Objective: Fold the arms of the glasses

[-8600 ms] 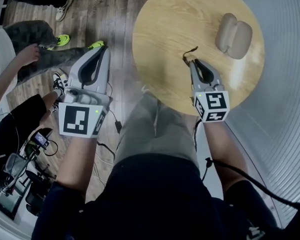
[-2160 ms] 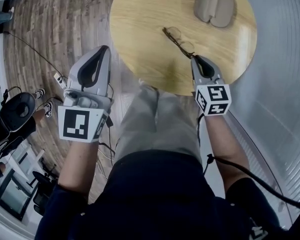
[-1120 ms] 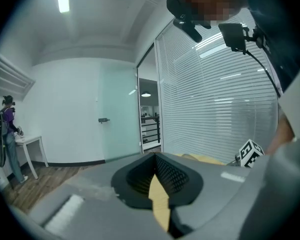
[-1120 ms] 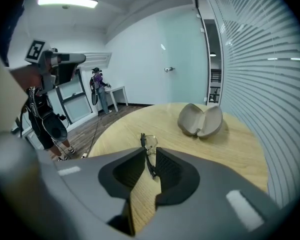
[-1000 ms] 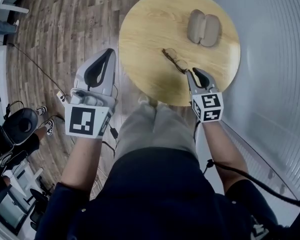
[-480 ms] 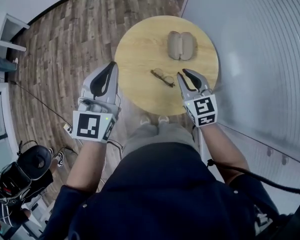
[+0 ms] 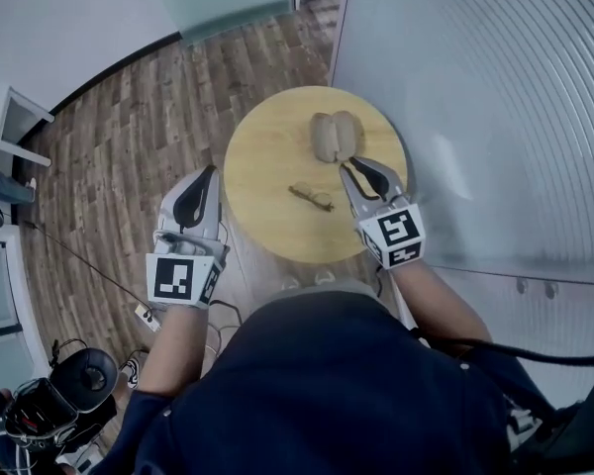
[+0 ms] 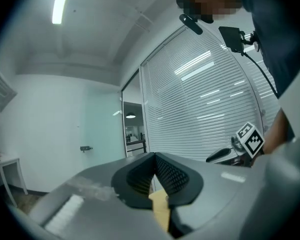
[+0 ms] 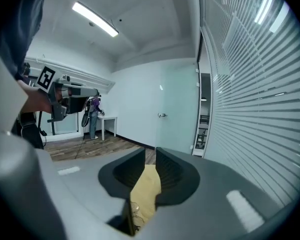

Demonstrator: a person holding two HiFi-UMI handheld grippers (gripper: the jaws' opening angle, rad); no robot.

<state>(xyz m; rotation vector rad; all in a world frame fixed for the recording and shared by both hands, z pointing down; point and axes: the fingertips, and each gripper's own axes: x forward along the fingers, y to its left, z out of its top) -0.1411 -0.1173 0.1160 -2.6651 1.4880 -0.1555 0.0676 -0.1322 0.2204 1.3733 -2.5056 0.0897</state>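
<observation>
The glasses (image 7: pixel 312 197) lie on the round wooden table (image 7: pixel 267 156), just in front of the open beige glasses case (image 7: pixel 335 137). They are too small here to tell how their arms stand. My right gripper (image 7: pixel 351 166) hovers just right of the glasses, open, with nothing between its fingers. In the right gripper view its jaws (image 9: pixel 150 151) stand a little apart; the tabletop (image 9: pixel 147 184) and part of the glasses (image 9: pixel 133 207) show through the gap. My left gripper (image 7: pixel 210 171) hangs off the table's left edge over the floor, shut and empty, its tips (image 8: pixel 154 155) touching.
A glass wall with blinds (image 7: pixel 475 97) runs close along the table's right side. Wooden floor (image 7: pixel 129 127) spreads to the left, with a white side table (image 7: pixel 15 117) and camera gear with cables (image 7: pixel 49 404) at the lower left. A person (image 9: pixel 92 116) stands far off.
My right gripper has let go of the glasses and opened; they now lie on the table. The head view has pulled back and up, so table and grippers look smaller.
</observation>
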